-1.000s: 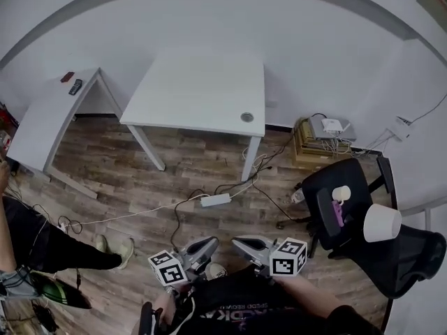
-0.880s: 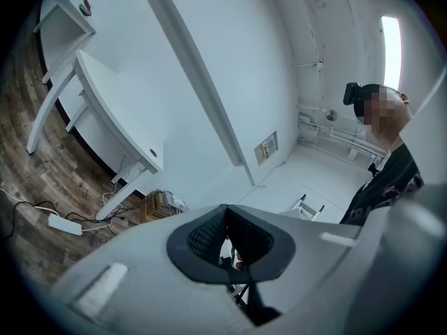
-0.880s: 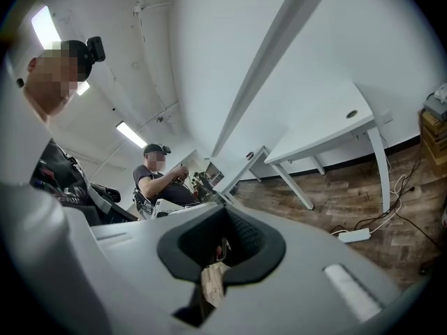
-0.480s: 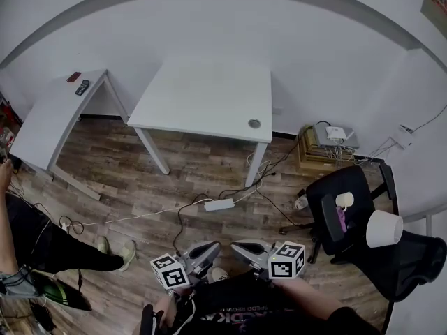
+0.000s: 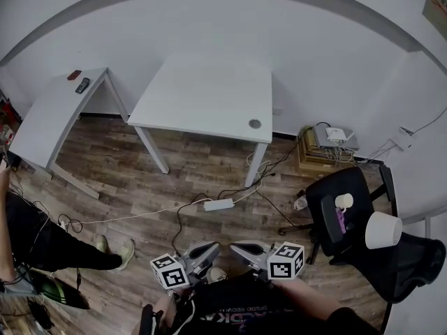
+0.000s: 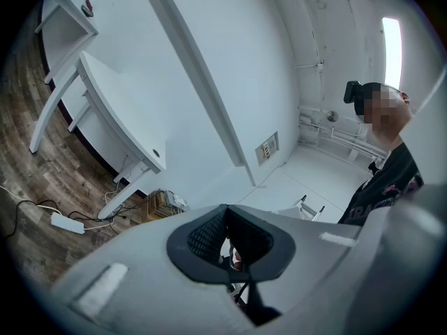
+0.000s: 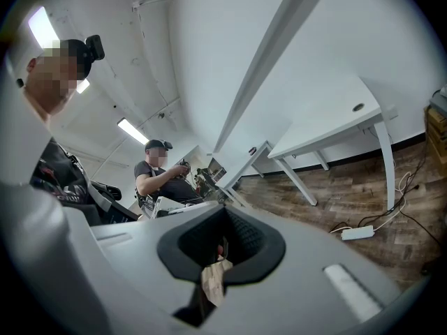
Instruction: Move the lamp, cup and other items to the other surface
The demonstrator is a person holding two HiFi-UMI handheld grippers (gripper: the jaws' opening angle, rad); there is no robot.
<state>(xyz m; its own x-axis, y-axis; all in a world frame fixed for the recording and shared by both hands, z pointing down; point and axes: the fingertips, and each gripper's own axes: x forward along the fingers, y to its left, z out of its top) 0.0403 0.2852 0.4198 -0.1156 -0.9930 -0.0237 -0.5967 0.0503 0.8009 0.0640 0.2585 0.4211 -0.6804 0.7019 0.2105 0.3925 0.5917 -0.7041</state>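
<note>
A lamp with a white shade (image 5: 383,230) rests on a black office chair (image 5: 349,215) at the right. On the chair's seat stand a small white cup (image 5: 342,201) and a purple item (image 5: 340,220). My left gripper (image 5: 211,244) and right gripper (image 5: 236,245) hover side by side low in the head view, over the wooden floor and well left of the chair. Both are shut with nothing held. In the left gripper view the left gripper (image 6: 225,210) shows its pads together, and the right gripper (image 7: 225,212) looks the same in its own view. A bare white table (image 5: 209,96) stands ahead.
A second white table (image 5: 49,117) at the left carries a remote (image 5: 82,86) and a small red item (image 5: 74,75). A power strip (image 5: 218,204) and cables lie on the floor. Boxes with a router (image 5: 330,139) sit by the wall. A person's legs (image 5: 63,250) reach in at the left.
The head view has shifted slightly, so the tables and chair sit a little lower and further right in the picture. Both grippers have kept still and stayed shut.
</note>
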